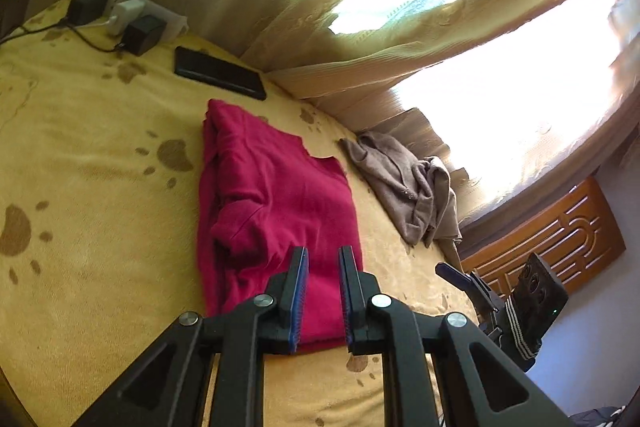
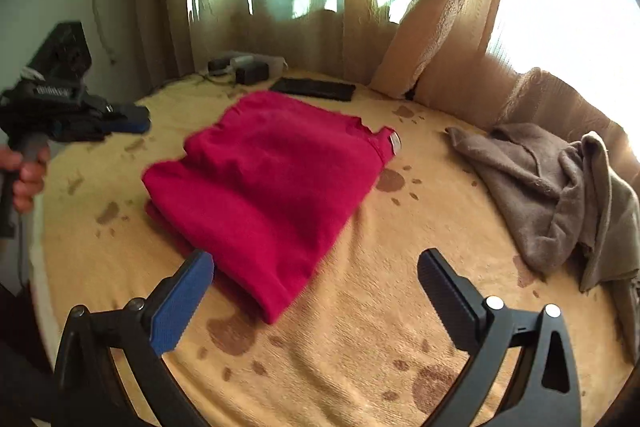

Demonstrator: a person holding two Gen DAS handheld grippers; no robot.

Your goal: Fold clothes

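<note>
On the yellow bed cover (image 1: 100, 131), plush and printed with brown paw marks: the red garment (image 1: 276, 195), folded into a thick, soft, roughly oblong stack, one long edge rounded by the fold. Lying at the middle of the bed, held by nothing. Near end hidden at 6 o'clock in the left wrist view behind the left gripper (image 1: 323, 251). Small pale disc at its 2 o'clock corner in the right wrist view, too blurred to name.

At 3 o'clock from the red stack, well apart: a brown garment (image 1: 408, 187), fuzzy and crumpled in a loose heap against the curtains (image 1: 320, 39). Far edge cut off by the frame in the right wrist view.

At 12 o'clock, just beyond the red stack: a flat black slab (image 1: 218, 73), glossy, possibly a phone. Further out toward 11 o'clock: a white power strip (image 1: 120, 15) with boxy plugs, cables trailing off-frame.

Window washed out to white behind the ribbed tan curtains. Carved wooden panel (image 1: 560, 239) at 4 o'clock, partly cut off.

Left gripper: blue-edged pads nearly together, a narrow gap between, nothing clamped. Gripped by a hand (image 2: 24, 175), only partly visible at 9 o'clock. Right gripper (image 2: 315, 257): spread wide, released, empty, above the cover just short of the red stack.
</note>
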